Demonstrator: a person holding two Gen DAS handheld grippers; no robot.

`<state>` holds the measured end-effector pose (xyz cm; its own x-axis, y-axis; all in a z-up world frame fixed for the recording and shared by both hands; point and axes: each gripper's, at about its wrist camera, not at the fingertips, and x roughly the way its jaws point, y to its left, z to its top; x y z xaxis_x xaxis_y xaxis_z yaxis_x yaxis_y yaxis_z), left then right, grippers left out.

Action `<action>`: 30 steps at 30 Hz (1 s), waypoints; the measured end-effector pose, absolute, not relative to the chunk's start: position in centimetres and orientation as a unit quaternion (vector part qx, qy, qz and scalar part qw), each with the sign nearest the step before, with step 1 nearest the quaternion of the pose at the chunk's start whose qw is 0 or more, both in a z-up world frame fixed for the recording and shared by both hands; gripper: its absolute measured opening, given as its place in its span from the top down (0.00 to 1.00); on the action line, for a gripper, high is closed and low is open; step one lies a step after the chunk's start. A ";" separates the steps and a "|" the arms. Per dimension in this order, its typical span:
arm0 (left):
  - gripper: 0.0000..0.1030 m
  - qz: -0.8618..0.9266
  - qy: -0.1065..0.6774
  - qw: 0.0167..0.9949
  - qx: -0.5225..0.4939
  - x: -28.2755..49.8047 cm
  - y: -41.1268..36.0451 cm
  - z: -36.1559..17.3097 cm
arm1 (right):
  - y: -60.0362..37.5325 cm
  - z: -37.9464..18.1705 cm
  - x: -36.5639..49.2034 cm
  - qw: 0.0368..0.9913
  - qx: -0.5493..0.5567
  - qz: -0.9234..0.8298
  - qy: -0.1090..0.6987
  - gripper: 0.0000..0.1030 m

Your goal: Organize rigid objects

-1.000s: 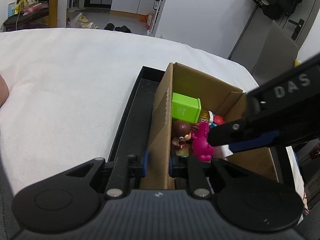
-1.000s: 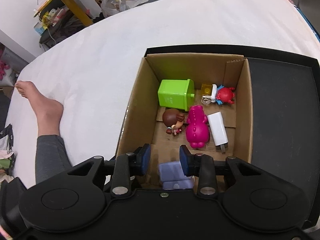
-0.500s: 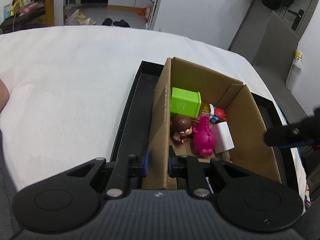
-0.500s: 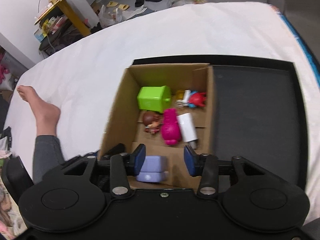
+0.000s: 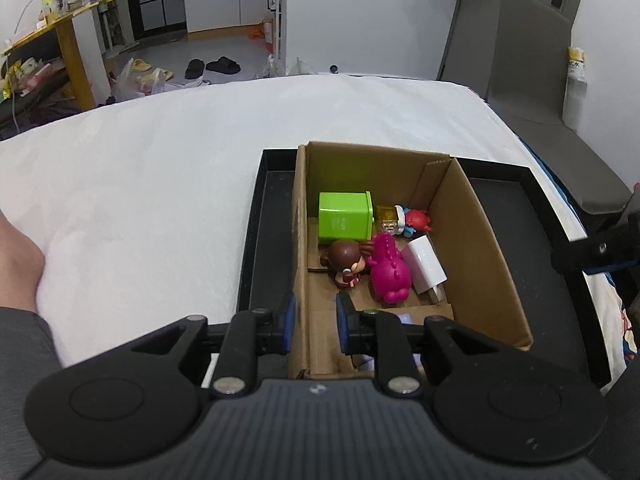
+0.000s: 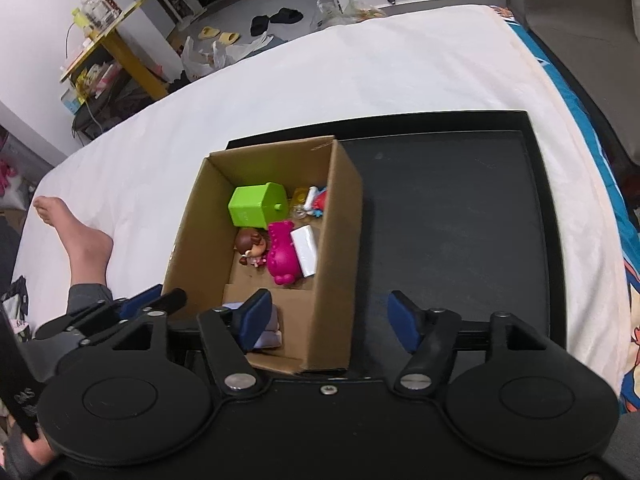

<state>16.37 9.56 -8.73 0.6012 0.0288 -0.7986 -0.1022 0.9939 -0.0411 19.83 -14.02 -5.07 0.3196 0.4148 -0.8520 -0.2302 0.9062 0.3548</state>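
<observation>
A cardboard box (image 5: 476, 240) (image 6: 340, 216) stands in a black tray (image 6: 460, 216) on the bed. In it lie a green cube (image 5: 345, 216), a brown-haired doll (image 5: 346, 264), a magenta toy (image 5: 389, 267), a white charger (image 5: 425, 268), a red and blue figure (image 5: 414, 220) and a lavender block (image 6: 269, 334) at the near end. My left gripper (image 5: 313, 320) is shut on the box's left wall. My right gripper (image 6: 330, 320) is open and empty, its fingers astride the box's right wall.
The tray's bare black floor (image 5: 560, 280) lies right of the box. White bedding (image 5: 140, 200) spreads to the left and beyond. A person's bare foot and leg (image 6: 76, 240) rest on the bed at left. A yellow table (image 6: 120, 40) stands on the floor behind.
My right gripper opened, left the lavender block in the box's near end, then pulled back and to the right. My left gripper kept its hold on the box wall.
</observation>
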 end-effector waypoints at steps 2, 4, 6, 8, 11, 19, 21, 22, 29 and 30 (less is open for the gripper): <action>0.76 0.036 0.446 0.893 -0.046 16.4 9.3 -8.0 | -14.6 -5.1 19.7 0.809 0.089 0.198 0.547 0.33; 0.63 0.036 0.449 0.891 -0.051 16.4 9.0 -7.4 | -15.1 -5.1 19.5 0.808 0.091 0.197 0.547 0.30; 0.57 0.038 0.447 0.892 -0.052 16.1 8.5 -6.6 | -15.7 -5.0 19.3 0.810 0.095 0.195 0.544 0.20; 0.50 0.038 0.442 0.895 -0.057 15.7 8.0 -5.8 | -16.2 -4.8 18.9 0.814 0.095 0.191 0.539 0.17; 0.40 0.038 0.438 0.895 -0.070 15.3 7.3 -4.8 | -17.1 -4.5 18.5 0.819 0.096 0.189 0.534 0.10; 0.31 0.032 0.430 0.900 -0.071 13.6 4.3 -2.4 | -19.3 -2.7 17.2 0.832 0.100 0.198 0.509 0.00; 0.29 0.030 0.429 0.900 -0.069 13.0 3.6 -1.9 | -19.7 -2.2 16.8 0.836 0.095 0.195 0.504 0.00; 0.28 0.029 0.429 0.900 -0.066 12.7 3.2 -1.7 | -19.9 -2.0 16.6 0.838 0.092 0.194 0.502 0.00; 0.22 0.017 0.430 0.901 -0.059 10.9 1.4 -0.6 | -21.2 -0.5 15.0 0.845 0.091 0.194 0.491 0.00; 0.21 0.014 0.430 0.901 -0.054 10.6 1.2 -0.5 | -21.3 -0.3 14.7 0.846 0.090 0.194 0.488 0.00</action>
<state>10.59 1.23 -0.48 0.6291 -0.0208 -0.7771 -0.0713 0.9939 -0.0843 14.71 -21.32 -0.34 0.4479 0.4163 -0.7913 -0.2396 0.9085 0.3424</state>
